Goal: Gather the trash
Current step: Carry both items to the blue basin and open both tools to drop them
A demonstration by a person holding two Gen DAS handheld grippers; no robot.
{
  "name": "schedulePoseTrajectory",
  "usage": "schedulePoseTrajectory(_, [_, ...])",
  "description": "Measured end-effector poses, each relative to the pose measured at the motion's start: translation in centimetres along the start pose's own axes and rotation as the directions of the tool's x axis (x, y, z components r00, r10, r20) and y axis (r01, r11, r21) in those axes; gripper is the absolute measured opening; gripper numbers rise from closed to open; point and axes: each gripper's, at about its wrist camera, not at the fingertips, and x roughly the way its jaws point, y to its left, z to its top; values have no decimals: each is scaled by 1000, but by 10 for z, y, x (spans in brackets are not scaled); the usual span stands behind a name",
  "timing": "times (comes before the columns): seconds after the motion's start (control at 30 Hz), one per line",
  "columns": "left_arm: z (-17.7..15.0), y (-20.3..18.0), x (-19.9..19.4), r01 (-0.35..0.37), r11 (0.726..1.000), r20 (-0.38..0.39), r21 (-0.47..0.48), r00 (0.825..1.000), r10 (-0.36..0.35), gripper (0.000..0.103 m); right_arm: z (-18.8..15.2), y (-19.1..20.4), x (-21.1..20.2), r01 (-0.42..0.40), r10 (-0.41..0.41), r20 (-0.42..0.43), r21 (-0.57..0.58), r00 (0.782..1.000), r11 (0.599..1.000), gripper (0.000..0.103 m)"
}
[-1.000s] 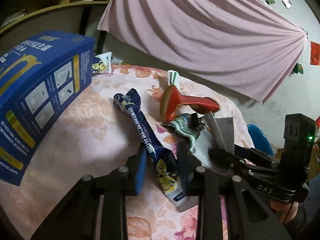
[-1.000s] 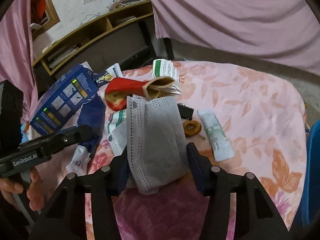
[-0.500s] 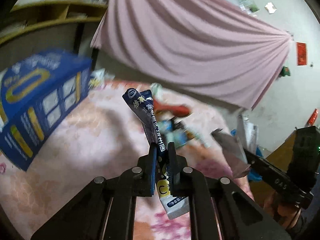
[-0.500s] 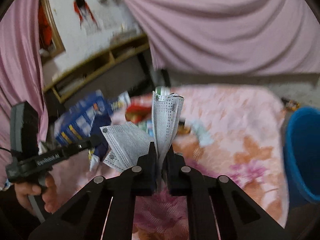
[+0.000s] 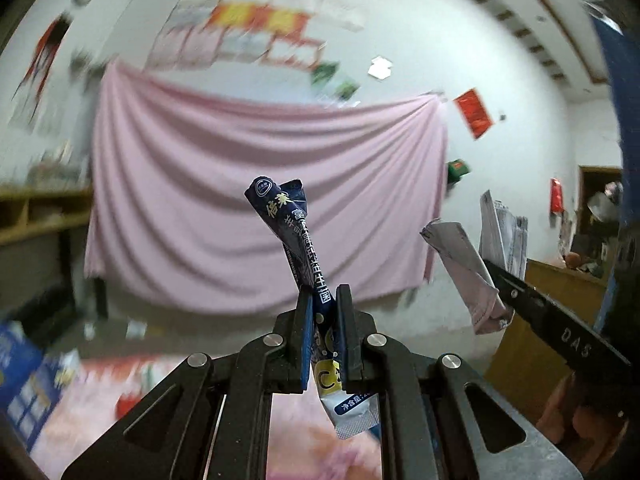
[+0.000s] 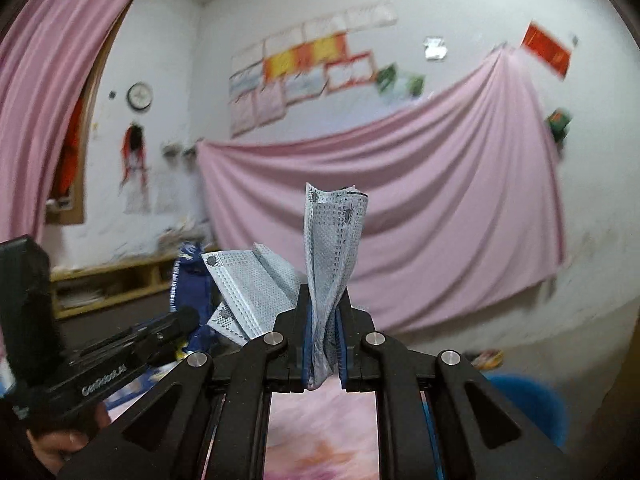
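Note:
My left gripper [image 5: 323, 300] is shut on a dark blue stick wrapper [image 5: 295, 236] that stands up out of the jaws, its white end hanging below. It is raised well above the floral table [image 5: 96, 376]. My right gripper [image 6: 323, 300] is shut on a grey face mask [image 6: 334, 236], folded and fanning upward and to the left. In the left wrist view the right gripper [image 5: 502, 280] shows at the right edge with the mask [image 5: 468, 268] in its tips. In the right wrist view the left gripper [image 6: 188, 318] shows at lower left with the blue wrapper [image 6: 192, 276].
A blue box [image 5: 24, 384] and a red item [image 5: 128, 404] lie blurred on the table at lower left. A blue bin [image 6: 528, 408] stands at lower right in the right wrist view. A pink curtain [image 5: 260, 200] hangs on the wall ahead; shelves [image 6: 108, 284] run along the left.
Both grippers shut on their items, the left on the blue wrapper and the right on the mask, then lifted them off the table and tilted up to face the wall.

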Motion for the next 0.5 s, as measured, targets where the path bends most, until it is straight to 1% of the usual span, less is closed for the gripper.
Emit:
schedulePoseTrajectory(0.1, [7, -31, 21, 44, 998, 76, 49, 996, -47, 9, 10, -29, -2, 61, -60, 39, -15, 997, 998, 9])
schedulePoseTrajectory(0.17, [7, -45, 37, 57, 995, 99, 83, 993, -66, 9, 14, -46, -1, 97, -96, 50, -19, 994, 995, 9])
schedulePoseTrajectory(0.23, [5, -61, 55, 79, 991, 103, 107, 991, -90, 9, 15, -62, 1, 129, -128, 49, -22, 991, 991, 9])
schedulePoseTrajectory(0.33, [0, -91, 84, 104, 988, 70, 113, 991, -112, 9, 6, -92, 5, 178, -178, 18, -5, 984, 984, 9])
schedulePoseTrajectory(0.37, [-2, -96, 93, 110, 988, 53, 111, 992, -117, 9, 0, -104, 7, 192, -192, -8, 8, 981, 981, 9])
schedulePoseTrajectory(0.5, [-16, -112, 128, 137, 987, -55, 90, 990, -132, 9, -28, -141, 16, 232, -224, -103, 77, 969, 970, 10])
